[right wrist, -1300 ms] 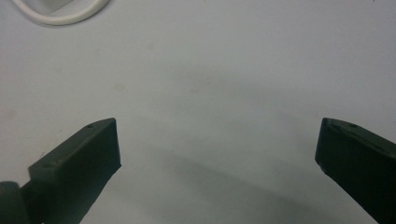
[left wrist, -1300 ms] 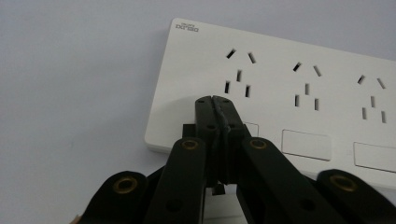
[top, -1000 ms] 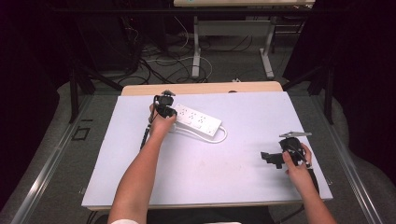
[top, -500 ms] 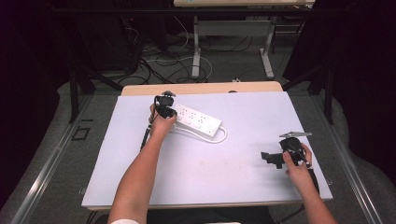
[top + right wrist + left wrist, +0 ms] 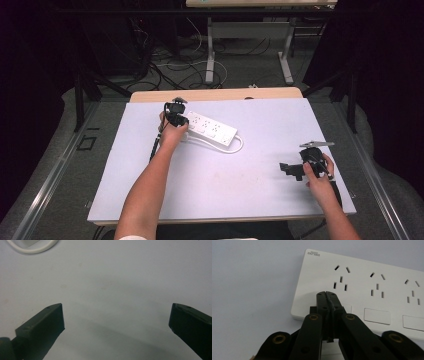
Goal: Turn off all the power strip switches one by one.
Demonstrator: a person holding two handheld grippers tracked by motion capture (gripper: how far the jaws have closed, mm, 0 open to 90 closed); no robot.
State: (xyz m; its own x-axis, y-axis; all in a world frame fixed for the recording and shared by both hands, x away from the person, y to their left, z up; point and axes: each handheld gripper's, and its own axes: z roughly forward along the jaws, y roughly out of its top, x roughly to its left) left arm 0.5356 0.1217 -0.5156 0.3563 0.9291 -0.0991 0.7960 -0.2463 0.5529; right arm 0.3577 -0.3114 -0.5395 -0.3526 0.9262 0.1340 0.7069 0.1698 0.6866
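Observation:
A white power strip (image 5: pixel 212 129) lies at an angle on the pale tabletop (image 5: pixel 260 185), its white cable (image 5: pixel 239 146) looped at its right end. My left gripper (image 5: pixel 176 116) rests at the strip's left end. In the left gripper view the power strip (image 5: pixel 367 287) has several sockets and rocker switches (image 5: pixel 377 316), and my left gripper (image 5: pixel 327 294) is shut with its tips pressed down by the first switch. My right gripper (image 5: pixel 289 169) sits low over bare table at the right, open. In the right gripper view its fingers (image 5: pixel 51 320) stand wide apart with nothing between them, and the cable (image 5: pixel 32 248) curves at the top left.
The table's far wooden edge (image 5: pixel 215 94) lies just behind the strip. Beyond it, on the dark floor, stand desk legs (image 5: pixel 210 55) and tangled cables (image 5: pixel 170 60). Metal floor rails (image 5: pixel 60 170) run along both sides.

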